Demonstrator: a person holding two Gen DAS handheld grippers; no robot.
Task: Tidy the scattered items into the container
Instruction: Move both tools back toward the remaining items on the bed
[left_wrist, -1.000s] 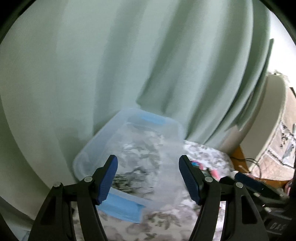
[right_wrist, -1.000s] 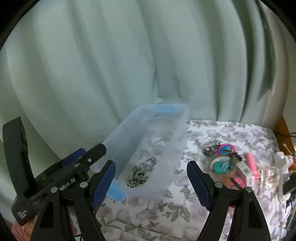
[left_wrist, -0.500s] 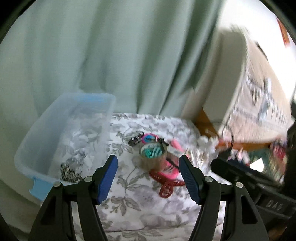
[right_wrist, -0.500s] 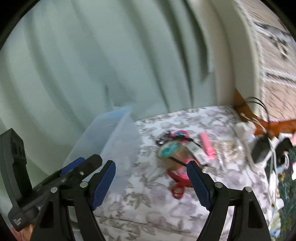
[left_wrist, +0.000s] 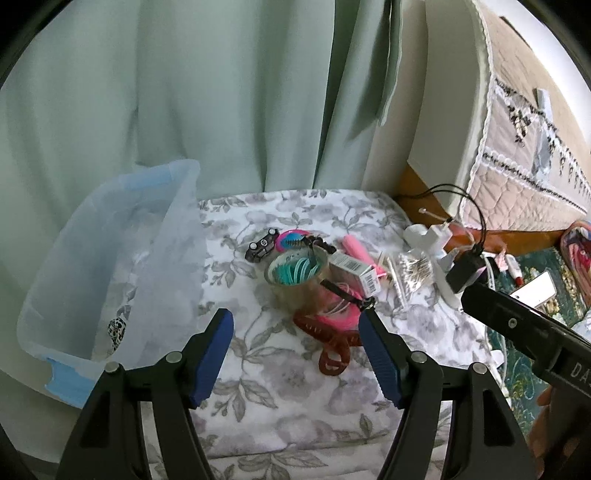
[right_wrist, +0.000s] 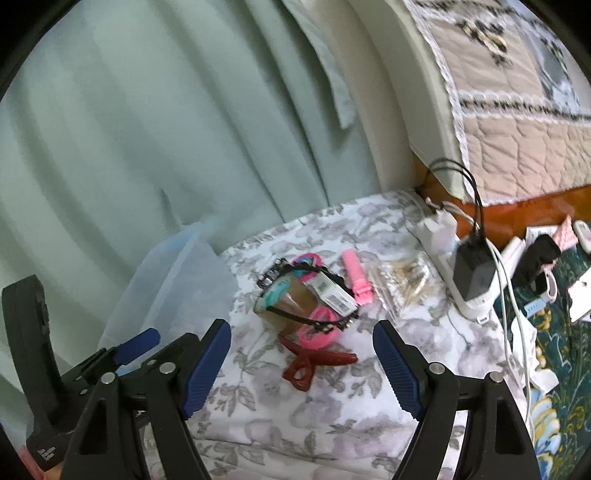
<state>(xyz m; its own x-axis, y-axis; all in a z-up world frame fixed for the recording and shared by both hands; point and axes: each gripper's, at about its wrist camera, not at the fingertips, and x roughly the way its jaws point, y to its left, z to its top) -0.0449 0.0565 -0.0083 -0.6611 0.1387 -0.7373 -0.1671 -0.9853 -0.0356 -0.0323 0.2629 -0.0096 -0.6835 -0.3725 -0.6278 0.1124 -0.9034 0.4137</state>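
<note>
Stood at the left on the floral cloth (left_wrist: 258, 398): the clear plastic container (left_wrist: 110, 258), one small patterned piece already inside, its near wall an edge to clear. Lay just right of it, heaped together: tape roll (left_wrist: 295, 275), red hair claw (left_wrist: 325, 341), pink coiled band (right_wrist: 319, 334), barcoded box (left_wrist: 352, 271) — judged light, the stiff claw's handle loops best for gripping. Hovered spread and empty above free cloth: left gripper (left_wrist: 295, 354), right gripper (right_wrist: 301, 363); cramped rightward by the charger (right_wrist: 474, 275) and cables.

both grippers, the left gripper (left_wrist: 295, 334) and the right gripper (right_wrist: 302, 345), have black plastic arms with silver screws and ribbed dark-blue pads (left_wrist: 211, 356), and white lettering marks the right gripper's black body.
</note>
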